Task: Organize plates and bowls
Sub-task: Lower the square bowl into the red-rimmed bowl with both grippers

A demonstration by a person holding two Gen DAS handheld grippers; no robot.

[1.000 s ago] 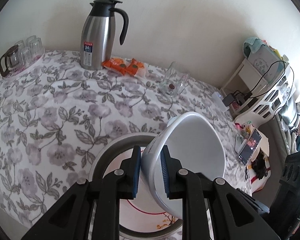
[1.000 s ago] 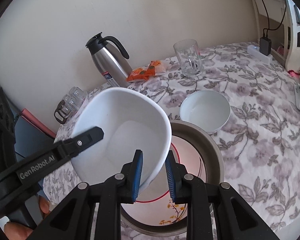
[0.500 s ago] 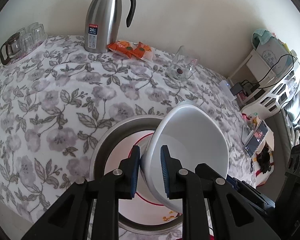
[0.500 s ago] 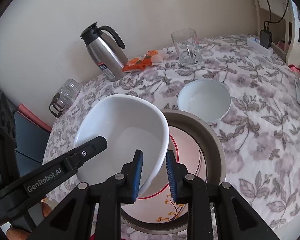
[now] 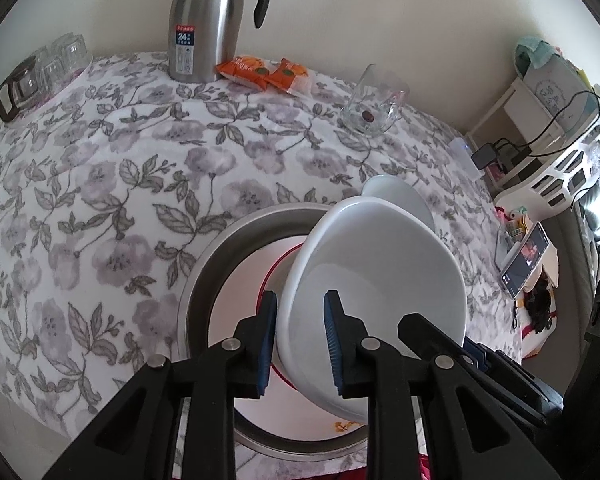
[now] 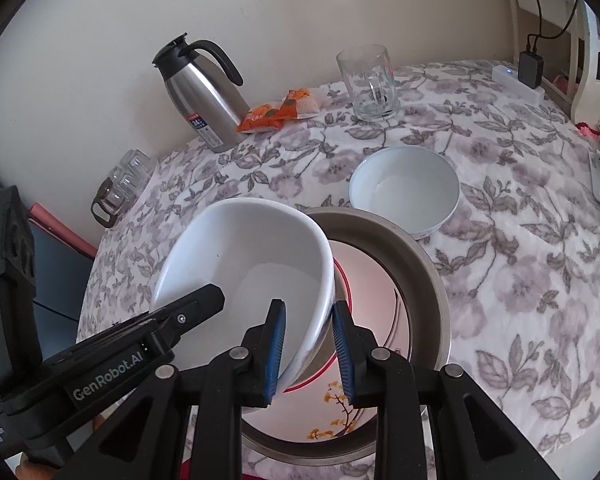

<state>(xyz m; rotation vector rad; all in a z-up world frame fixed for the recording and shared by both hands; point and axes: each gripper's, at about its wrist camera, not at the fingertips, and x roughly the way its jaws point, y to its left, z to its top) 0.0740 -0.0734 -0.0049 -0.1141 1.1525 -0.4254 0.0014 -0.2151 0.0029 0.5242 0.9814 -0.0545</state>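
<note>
Floral tablecloth (image 5: 100,184) under glossy round bowl (image 5: 380,276), fingers (image 5: 269,336) pinching rim

We count two white bowls (image 6: 252,276) (image 6: 404,192); one metal basin (image 6: 432,280); one thermos (image 6: 204,100); one glass mug (image 6: 370,84); two snack packets (image 5: 244,70) (image 5: 290,76).

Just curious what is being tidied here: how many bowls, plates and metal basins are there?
White bowls: 2, the held bowl and the table bowl
Plate: 1, lying in the basin
Metal basin: 1
Total: 4
</note>
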